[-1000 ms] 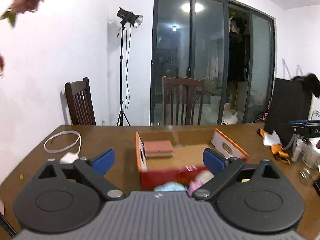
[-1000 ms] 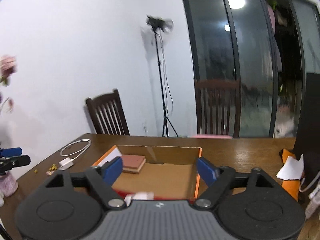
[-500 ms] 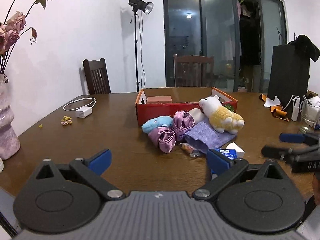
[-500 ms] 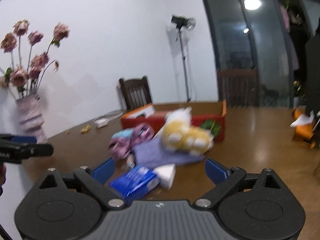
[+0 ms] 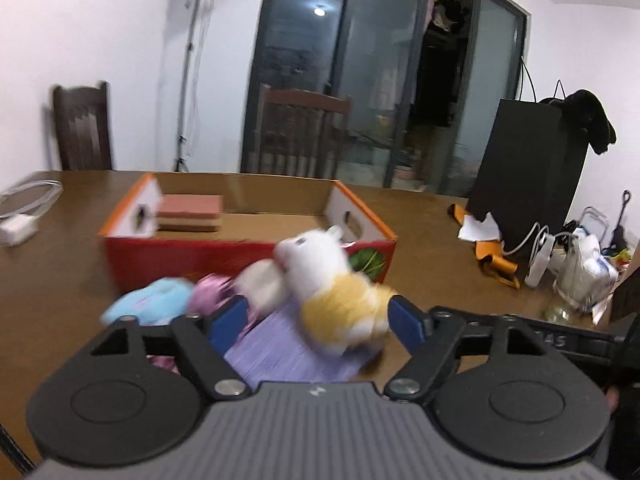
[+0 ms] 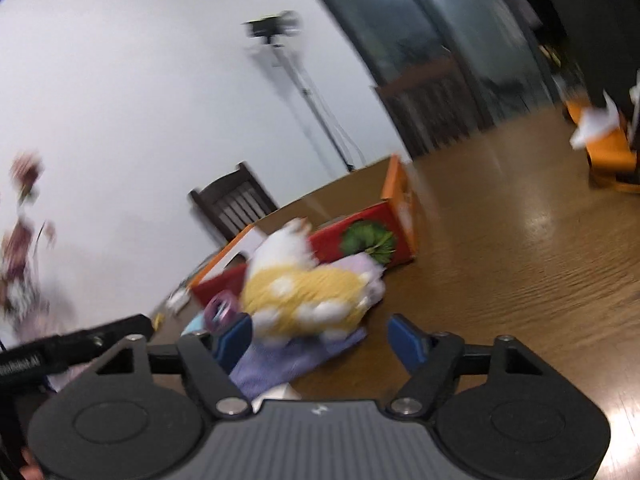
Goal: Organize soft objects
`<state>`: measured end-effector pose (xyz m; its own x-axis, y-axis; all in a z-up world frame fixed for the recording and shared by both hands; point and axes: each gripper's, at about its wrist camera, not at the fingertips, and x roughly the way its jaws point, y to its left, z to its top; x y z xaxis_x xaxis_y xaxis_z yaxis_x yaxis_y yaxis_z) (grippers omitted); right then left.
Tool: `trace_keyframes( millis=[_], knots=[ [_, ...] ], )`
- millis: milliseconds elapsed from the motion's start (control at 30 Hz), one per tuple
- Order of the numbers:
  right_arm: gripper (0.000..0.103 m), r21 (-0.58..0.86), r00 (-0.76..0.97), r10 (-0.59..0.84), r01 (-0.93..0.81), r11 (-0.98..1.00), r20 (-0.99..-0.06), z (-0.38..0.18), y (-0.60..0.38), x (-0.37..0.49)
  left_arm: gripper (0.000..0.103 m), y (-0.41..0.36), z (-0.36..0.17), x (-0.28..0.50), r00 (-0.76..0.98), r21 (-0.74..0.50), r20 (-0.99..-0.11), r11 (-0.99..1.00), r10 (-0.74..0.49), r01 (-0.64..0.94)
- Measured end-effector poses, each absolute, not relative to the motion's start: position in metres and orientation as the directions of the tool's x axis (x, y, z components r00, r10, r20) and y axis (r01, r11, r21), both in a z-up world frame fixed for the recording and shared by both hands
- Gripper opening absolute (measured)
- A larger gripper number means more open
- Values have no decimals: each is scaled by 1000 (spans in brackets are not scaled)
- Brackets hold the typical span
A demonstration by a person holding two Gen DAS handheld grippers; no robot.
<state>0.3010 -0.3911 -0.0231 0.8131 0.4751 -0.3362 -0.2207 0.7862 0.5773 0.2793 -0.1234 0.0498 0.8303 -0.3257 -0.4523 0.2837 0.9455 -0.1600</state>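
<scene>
Both views are smeared with motion blur, yet the main layout reads clearly. In the left wrist view, the left gripper [image 5: 318, 318] fills the lower frame with its blue-padded fingers spread wide and nothing between them — released. Just beyond the pads, at centre frame, a yellow-and-white plush toy [image 5: 332, 292] lies on a lilac cloth [image 5: 288, 356], with a light blue plush [image 5: 150, 300] and a pink satin scrunchie [image 5: 212, 292] to its left. Behind them stands a red cardboard box [image 5: 248, 252] with orange rims; a pink sponge block [image 5: 190, 212] sits inside it at the left end. The wooden table [image 5: 432, 232] also carries a white charger with its cable [image 5: 24, 216] at the left edge and a black bag [image 5: 532, 176] at the right. In the right wrist view, tilted, the right gripper [image 6: 320, 334] is likewise spread open and empty, low in the frame. The plush toy [image 6: 304, 292] lies just ahead of its left pad, on the lilac cloth [image 6: 288, 360], in front of the red box [image 6: 360, 240]. The left gripper's black body [image 6: 72, 348] shows at the lower left.
</scene>
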Motion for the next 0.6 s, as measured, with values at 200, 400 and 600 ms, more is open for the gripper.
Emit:
trace_keyframes(
  millis=[200,400,600],
  knots=[
    [55,682,774,524,-169,712,-356,-44,-390,361,42,-130,21,346,722,-319,-543,901,-428,293],
    [44,752,731,587,-156,640,-348,-60,-392,372,43,-119,4,351,721,-382,-499,869,-481,315],
    [42,700,754,571,-214,682,-326,-45,-382,362,43,-114,21,340,721,-402,-479,856,-500,326]
  ],
)
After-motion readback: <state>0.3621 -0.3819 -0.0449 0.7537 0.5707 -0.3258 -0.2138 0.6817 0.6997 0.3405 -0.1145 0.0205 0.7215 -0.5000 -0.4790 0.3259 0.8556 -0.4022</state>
